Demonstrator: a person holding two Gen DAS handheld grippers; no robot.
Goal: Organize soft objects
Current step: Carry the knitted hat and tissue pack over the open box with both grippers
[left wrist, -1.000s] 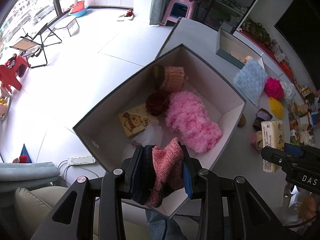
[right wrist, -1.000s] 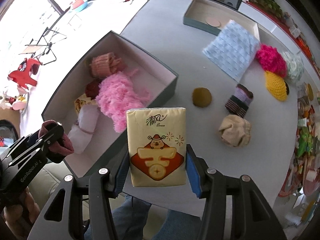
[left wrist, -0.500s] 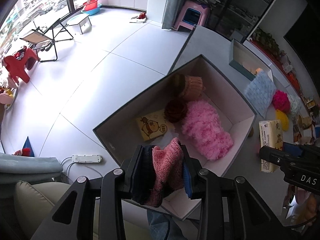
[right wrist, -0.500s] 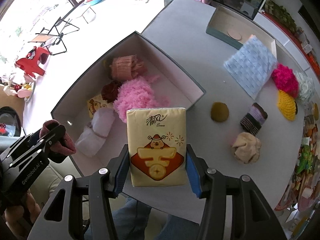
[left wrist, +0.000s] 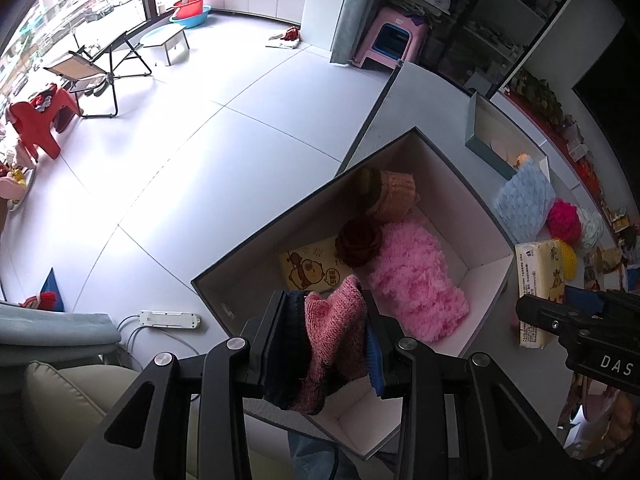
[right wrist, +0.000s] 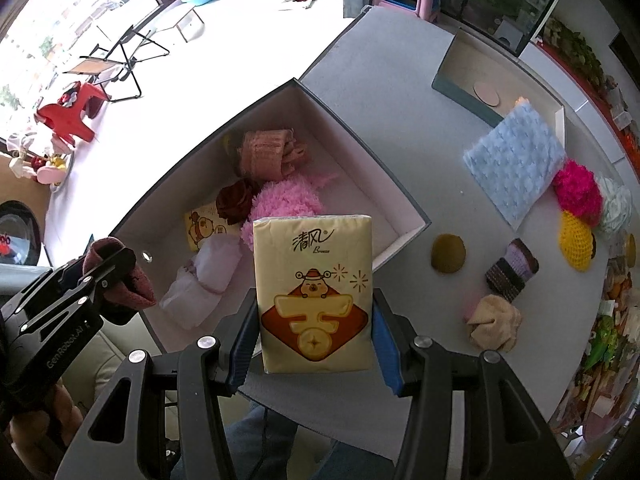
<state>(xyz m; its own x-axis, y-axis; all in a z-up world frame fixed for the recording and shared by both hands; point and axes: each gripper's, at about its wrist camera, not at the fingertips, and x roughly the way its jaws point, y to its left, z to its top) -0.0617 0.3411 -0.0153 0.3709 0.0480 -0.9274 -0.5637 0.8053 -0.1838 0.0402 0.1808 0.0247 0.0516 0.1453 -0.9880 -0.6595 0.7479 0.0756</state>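
My left gripper point(left wrist: 326, 340) is shut on a pink and dark knitted sock point(left wrist: 320, 344), held above the near corner of the open grey box point(left wrist: 460, 172). My right gripper point(right wrist: 314, 336) is shut on a yellow tissue pack point(right wrist: 314, 292), held above the box's near right rim point(right wrist: 404, 240). The box holds a fluffy pink item point(left wrist: 412, 280), a maroon roll point(left wrist: 358, 242), an orange knit roll point(left wrist: 394, 194), a yellow tissue pack point(left wrist: 310, 270) and a white bundle point(right wrist: 204, 280). The left gripper and its sock also show in the right wrist view point(right wrist: 116, 276).
On the grey table point(right wrist: 400, 80) right of the box lie a blue cloth point(right wrist: 516, 160), magenta point(right wrist: 576, 192), white and yellow fluffy items, an olive ball point(right wrist: 448, 258), a striped roll point(right wrist: 512, 270) and a beige bundle point(right wrist: 494, 322). A teal tray point(right wrist: 460, 88) stands at the back.
Both grippers have risen and drawn back toward me, so the box looks smaller and farther. Each still holds its item.
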